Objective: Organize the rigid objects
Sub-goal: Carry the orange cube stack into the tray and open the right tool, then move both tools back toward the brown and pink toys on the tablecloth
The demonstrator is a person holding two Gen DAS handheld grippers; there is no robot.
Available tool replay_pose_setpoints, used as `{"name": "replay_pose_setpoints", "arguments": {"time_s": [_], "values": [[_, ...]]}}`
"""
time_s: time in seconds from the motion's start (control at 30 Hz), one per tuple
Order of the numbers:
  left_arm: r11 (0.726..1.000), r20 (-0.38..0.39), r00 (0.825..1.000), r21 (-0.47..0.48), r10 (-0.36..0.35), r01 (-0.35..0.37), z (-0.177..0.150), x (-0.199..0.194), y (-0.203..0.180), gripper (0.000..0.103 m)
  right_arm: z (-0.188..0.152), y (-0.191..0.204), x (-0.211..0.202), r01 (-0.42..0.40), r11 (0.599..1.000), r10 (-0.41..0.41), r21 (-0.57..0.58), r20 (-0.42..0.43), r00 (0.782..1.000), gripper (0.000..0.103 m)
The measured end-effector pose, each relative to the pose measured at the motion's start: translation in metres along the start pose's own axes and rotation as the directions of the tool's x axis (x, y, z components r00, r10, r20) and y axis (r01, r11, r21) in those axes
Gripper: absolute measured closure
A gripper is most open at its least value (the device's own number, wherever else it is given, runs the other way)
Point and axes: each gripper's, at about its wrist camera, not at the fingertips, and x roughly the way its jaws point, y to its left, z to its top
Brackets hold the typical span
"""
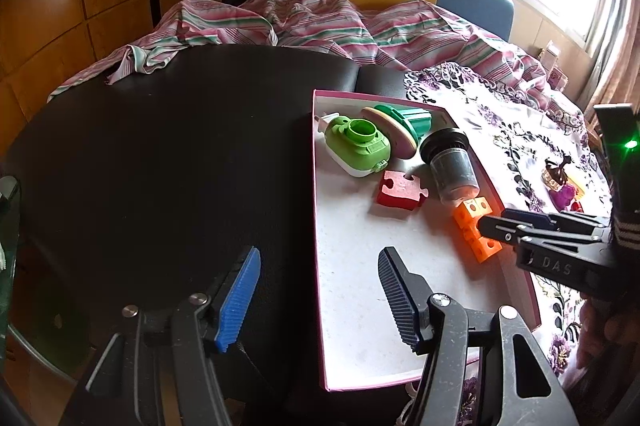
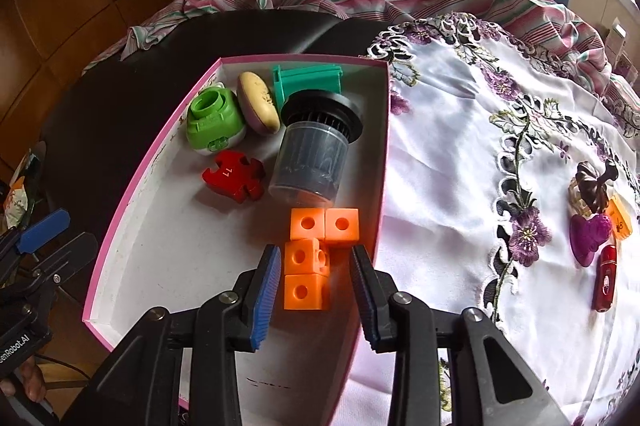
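Several risks, biggest first: the box [image 2: 384, 130] could shift if the right gripper [image 2: 316, 290], fingers parted around the orange blocks [image 2: 316, 258] lying inside it, clips its wall; left gripper [image 1: 320, 302] hangs open, empty.

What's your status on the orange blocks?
Right gripper open, straddling orange blocks, pads clear. Blocks resting in pink box. Left gripper open, empty, over box edge. Nothing blocking.
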Motion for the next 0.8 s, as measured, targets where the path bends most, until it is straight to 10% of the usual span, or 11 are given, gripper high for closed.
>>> {"name": "replay_pose_setpoints", "arguments": {"time_s": [0.8], "values": [[0.997, -0.007, 1.0, 0.08, 0.005, -0.004, 0.0, -0.002, -0.026, 0.041, 0.005, -0.078, -0.037, 0.078, 0.993, -0.085, 0.094, 0.067, 0.994, 0.068]]}}
